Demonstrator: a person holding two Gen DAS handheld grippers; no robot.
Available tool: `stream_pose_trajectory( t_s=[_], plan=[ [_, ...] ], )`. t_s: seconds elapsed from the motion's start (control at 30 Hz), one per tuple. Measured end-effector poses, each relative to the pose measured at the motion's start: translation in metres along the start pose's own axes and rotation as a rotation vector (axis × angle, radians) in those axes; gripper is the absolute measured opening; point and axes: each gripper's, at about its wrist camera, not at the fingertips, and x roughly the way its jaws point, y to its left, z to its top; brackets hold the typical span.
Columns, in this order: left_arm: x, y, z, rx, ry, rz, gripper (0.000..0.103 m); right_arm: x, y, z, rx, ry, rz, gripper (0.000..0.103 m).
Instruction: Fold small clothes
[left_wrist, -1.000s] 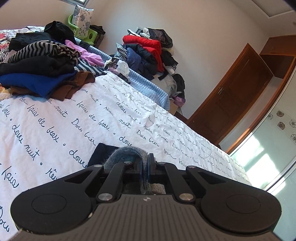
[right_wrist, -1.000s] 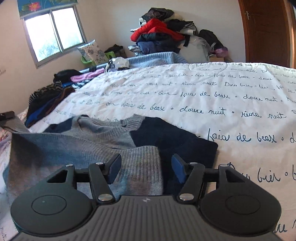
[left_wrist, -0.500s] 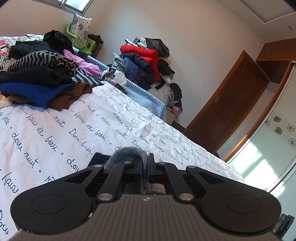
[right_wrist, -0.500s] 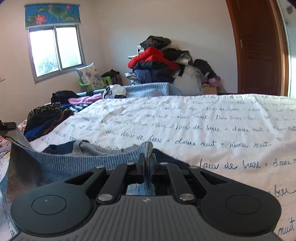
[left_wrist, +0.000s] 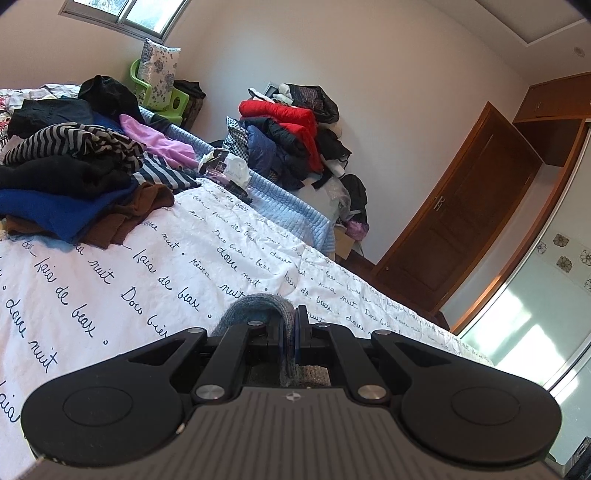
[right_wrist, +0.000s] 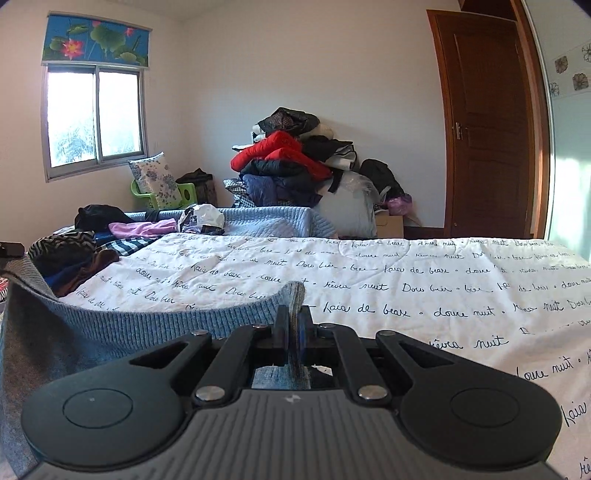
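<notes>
A grey-blue knit sweater (right_wrist: 122, 325) hangs between my two grippers above the white bedspread with blue script (right_wrist: 406, 280). My right gripper (right_wrist: 293, 332) is shut on its ribbed hem, which stretches away to the left. My left gripper (left_wrist: 290, 332) is shut on another part of the same sweater (left_wrist: 255, 306), whose fabric bulges over the fingertips. Most of the sweater is hidden below both grippers.
A pile of folded and loose clothes (left_wrist: 74, 177) lies at the bed's left side. A heap of jackets (right_wrist: 288, 166) stands by the far wall beyond a light blue quilt (right_wrist: 266, 221). A wooden door (right_wrist: 487, 125) is at the right.
My right gripper closed on the sweater hem, and both grippers have risen, lifting the sweater off the bed. The navy part no longer shows.
</notes>
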Motion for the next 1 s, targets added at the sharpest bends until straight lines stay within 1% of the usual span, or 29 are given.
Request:
stream_pose_trajectory(
  t_s=[0.23,0.4,0.57,0.6,0.63,0.67,0.73,0.77,0.8,0.83,0.87,0.9,0.93,0.97,1.0],
  plan=[
    [0.039,-0.001,0.0,0.036,0.028,0.059,0.005,0.022,-0.008,0.0,0.022,0.021,-0.045,0.005],
    [0.076,0.001,-0.009,0.053,0.089,0.092,0.005,0.045,-0.014,-0.008,0.038,0.073,-0.069,0.006],
    [0.103,0.009,-0.022,0.033,0.152,0.128,0.008,0.06,-0.016,-0.021,0.033,0.124,-0.073,0.006],
    [0.106,0.011,-0.023,0.024,0.162,0.139,0.012,0.063,-0.016,-0.023,0.03,0.135,-0.078,0.006],
    [0.108,0.013,-0.024,0.016,0.167,0.152,0.019,0.065,-0.017,-0.024,0.032,0.15,-0.077,0.006],
    [0.108,0.015,-0.025,0.01,0.169,0.16,0.023,0.067,-0.018,-0.026,0.039,0.157,-0.078,0.006],
    [0.105,0.018,-0.024,0.011,0.15,0.175,0.038,0.068,-0.02,-0.028,0.04,0.169,-0.085,0.007],
    [0.102,0.018,-0.022,0.019,0.138,0.187,0.042,0.068,-0.02,-0.029,0.039,0.172,-0.092,0.008],
    [0.098,0.018,-0.021,0.03,0.126,0.197,0.052,0.068,-0.021,-0.029,0.04,0.175,-0.106,0.009],
    [0.094,0.019,-0.02,0.042,0.115,0.203,0.058,0.066,-0.023,-0.03,0.043,0.176,-0.118,0.015],
    [0.089,0.02,-0.019,0.054,0.107,0.21,0.06,0.064,-0.024,-0.03,0.049,0.173,-0.125,0.026],
    [0.085,0.022,-0.019,0.062,0.104,0.219,0.061,0.06,-0.027,-0.029,0.06,0.166,-0.13,0.033],
    [0.08,0.025,-0.019,0.067,0.108,0.227,0.062,0.056,-0.028,-0.029,0.072,0.158,-0.135,0.045],
    [0.075,0.027,-0.02,0.073,0.116,0.229,0.062,0.051,-0.029,-0.028,0.078,0.147,-0.136,0.054],
    [0.07,0.031,-0.021,0.077,0.128,0.228,0.062,0.045,-0.028,-0.027,0.075,0.137,-0.126,0.055]
  ],
)
